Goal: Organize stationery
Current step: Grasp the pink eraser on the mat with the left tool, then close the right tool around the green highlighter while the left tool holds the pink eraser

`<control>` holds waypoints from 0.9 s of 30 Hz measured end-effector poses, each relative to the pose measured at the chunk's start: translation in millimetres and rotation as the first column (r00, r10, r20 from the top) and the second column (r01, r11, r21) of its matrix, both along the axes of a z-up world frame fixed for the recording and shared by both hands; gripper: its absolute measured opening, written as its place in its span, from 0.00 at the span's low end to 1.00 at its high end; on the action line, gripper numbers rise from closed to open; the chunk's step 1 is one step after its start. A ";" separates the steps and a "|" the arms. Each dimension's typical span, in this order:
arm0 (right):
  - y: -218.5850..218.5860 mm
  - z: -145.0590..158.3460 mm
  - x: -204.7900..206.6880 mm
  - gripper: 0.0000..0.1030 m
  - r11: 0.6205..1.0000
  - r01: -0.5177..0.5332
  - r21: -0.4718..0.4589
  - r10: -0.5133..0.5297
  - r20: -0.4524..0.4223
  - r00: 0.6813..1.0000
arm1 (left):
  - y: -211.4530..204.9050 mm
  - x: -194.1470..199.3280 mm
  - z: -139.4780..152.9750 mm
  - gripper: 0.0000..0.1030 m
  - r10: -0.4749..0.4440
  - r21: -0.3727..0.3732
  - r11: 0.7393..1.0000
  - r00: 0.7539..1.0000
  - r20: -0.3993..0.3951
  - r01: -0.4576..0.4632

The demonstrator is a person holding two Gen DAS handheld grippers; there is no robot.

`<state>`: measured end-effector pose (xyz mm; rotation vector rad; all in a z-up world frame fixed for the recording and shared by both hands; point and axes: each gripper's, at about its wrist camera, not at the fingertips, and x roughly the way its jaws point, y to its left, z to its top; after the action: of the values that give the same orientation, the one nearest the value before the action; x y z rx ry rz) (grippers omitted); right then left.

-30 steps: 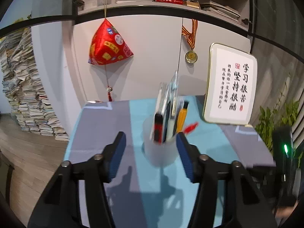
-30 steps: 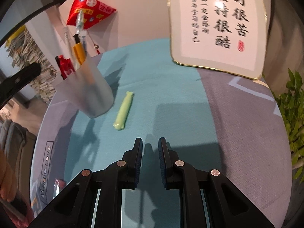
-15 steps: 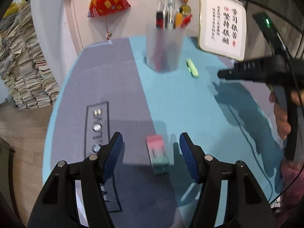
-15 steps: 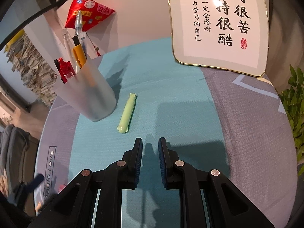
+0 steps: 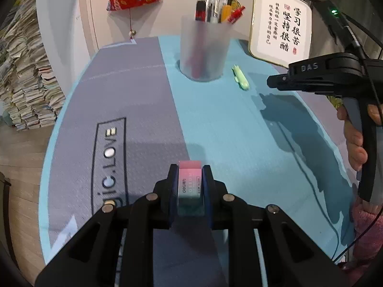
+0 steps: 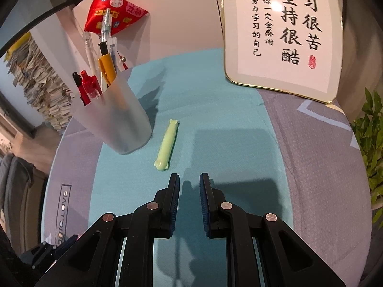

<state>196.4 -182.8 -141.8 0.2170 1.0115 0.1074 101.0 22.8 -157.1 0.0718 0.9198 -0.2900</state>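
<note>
Pink-and-green eraser (image 5: 190, 186) sat low centre on the counter (image 5: 134, 91), the left gripper (image 5: 190, 186) jaws closing on its sides; a square, firm hold should precede lifting. Right gripper (image 6: 189, 198) jaws stood narrow, empty.

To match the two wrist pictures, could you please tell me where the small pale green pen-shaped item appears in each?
Left wrist view: the pale green pen-shaped item lies upper right of centre on the teal mat, just right of the frosted plastic pen cup.
Right wrist view: it lies near centre, right of the cup.
Shared landmark: the gold-framed calligraphy sign.
</note>
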 end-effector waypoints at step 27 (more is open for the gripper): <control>39.0 -18.8 56.8 0.14 0.996 0.018 -0.086 -0.022 -0.047 0.999 | 5.9 8.9 -5.0 0.18 0.024 -0.009 1.000 0.999 0.021 -0.024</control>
<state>253.2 -143.8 -160.6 0.1524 1.0589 0.0404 109.9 28.7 -162.1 0.0553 0.8979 -0.2703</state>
